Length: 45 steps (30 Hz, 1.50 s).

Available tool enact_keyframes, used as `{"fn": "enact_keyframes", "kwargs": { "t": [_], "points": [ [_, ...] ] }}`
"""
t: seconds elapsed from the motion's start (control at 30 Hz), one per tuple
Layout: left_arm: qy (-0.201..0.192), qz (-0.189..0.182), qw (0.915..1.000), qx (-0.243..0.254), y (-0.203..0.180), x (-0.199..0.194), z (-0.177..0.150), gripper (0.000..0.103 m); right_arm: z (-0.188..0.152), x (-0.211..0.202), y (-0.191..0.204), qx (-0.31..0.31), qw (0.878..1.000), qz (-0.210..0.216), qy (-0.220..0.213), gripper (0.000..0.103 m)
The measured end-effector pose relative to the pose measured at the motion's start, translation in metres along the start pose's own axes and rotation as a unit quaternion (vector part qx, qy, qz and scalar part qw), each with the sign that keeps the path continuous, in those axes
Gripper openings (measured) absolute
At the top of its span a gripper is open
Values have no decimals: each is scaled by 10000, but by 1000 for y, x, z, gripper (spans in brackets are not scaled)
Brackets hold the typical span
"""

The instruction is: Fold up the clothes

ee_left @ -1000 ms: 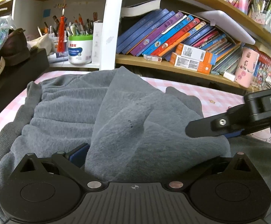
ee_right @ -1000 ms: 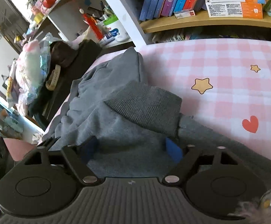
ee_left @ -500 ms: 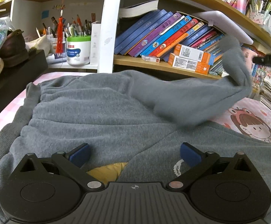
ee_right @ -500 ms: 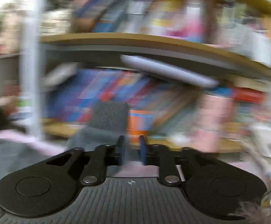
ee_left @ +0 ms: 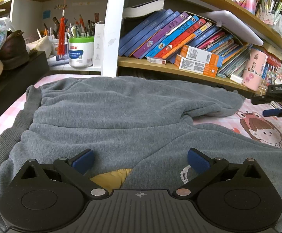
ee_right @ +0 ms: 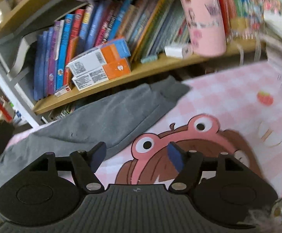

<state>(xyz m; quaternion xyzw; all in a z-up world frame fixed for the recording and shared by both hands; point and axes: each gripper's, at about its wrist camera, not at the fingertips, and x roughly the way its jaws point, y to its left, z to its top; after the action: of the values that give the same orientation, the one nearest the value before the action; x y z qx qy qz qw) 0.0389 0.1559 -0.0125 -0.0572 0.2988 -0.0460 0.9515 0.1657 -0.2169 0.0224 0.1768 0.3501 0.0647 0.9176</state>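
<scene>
- On the pink checked bedsheet (ee_left: 257, 134): grey sweatshirt (ee_left: 106, 112) lies spread, sleeve (ee_right: 121, 112) stretched toward 2 o'clock.
- Right gripper (ee_right: 137, 155): jaws just opened, nothing between them.
- Left gripper (ee_left: 140, 160): spread wide, gripping nothing.
- Advice: smooth the sleeve flat before folding inward.

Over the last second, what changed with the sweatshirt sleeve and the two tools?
The right tool pulled the sleeve off the grey sweatshirt body, out toward the right, and let go; its jaws have just been opening, nothing between them, and the sleeve lies spread on the pink sheet. The left tool stayed open over the body.
</scene>
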Motion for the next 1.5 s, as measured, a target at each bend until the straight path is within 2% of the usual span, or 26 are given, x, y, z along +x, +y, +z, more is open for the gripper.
{"fn": "enact_keyframes", "kwargs": {
  "t": [0.07,0.13,0.2,0.3,0.4,0.53,0.63,0.83,1.0,1.13,1.2,1.37,1.5],
  "points": [
    [-1,-2,10000,5,0,0,0,103,2,11,-5,325,9995,15,62,66],
    [2,-3,10000,10,0,0,0,103,6,22,-7,517,9986,10,83,57],
    [8,-6,10000,3,0,0,0,103,13,32,3,178,9995,-241,-49,50],
    [15,-18,10000,-5,0,0,1,103,19,48,24,-518,9968,-537,-289,50],
    [36,-41,10000,-27,1,1,1,103,18,66,42,-1086,9920,-619,-184,50],
    [32,-57,10000,-47,1,1,1,103,5,79,54,-2029,9744,-960,-110,51],
    [12,-94,10000,-16,0,0,0,103,9,74,45,-2021,9727,-1140,5,50],
    [-24,-310,9993,211,-7,-4,-2,103,5,50,15,-1650,9812,-973,214,50],
    [-17,-410,9987,296,-9,-3,-3,103,-8,26,0,-1613,9822,-924,261,51],
    [-5,-422,9988,262,-8,-2,-3,103,-12,14,-8,-1480,9832,-991,403,58],
    [-7,-424,9988,262,-9,-2,-3,103,-15,6,-9,-1436,9839,-950,490,58],
    [-4,-425,9988,240,-7,-2,-3,103,-29,-54,-16,-1558,9853,-696,-24,58],
    [-24,-418,9988,249,-7,-2,-3,103,-58,-110,-21,-2169,9725,-788,-322,59]
  ]
}}
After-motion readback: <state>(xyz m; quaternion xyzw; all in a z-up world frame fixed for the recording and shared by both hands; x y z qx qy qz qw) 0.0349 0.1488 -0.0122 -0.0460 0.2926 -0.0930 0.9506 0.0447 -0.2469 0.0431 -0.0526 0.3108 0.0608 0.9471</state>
